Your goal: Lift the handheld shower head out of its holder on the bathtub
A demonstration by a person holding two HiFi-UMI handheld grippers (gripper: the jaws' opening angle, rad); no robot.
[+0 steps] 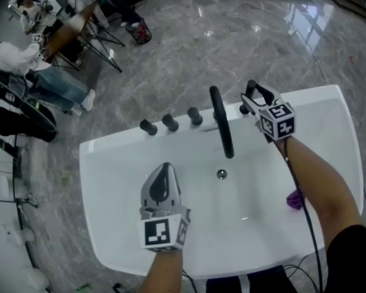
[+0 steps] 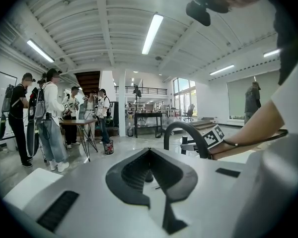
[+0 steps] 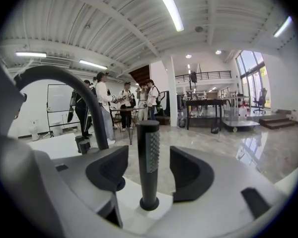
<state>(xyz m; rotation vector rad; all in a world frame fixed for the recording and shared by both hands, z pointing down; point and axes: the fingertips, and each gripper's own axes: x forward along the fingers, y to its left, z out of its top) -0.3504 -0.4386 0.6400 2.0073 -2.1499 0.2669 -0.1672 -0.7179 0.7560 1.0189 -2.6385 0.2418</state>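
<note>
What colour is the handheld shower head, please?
Black; the shower head shows best in the right gripper view.

Each hand carries a light grey plastic gripper. The left gripper [image 1: 165, 165] narrows to black fingers [image 2: 134, 175] with ribbed inner pads, and at its rear sits a white cube [image 1: 165, 232] printed with black square markers. The right gripper [image 1: 259, 92] has the same kind of black fingers [image 3: 107, 170], rounded like shells, and its own marker cube [image 1: 277, 121]. A thin black cable [image 1: 309, 215] runs from it along the bare forearm. A dark short sleeve [image 1: 354, 255] covers the right upper arm.
</note>
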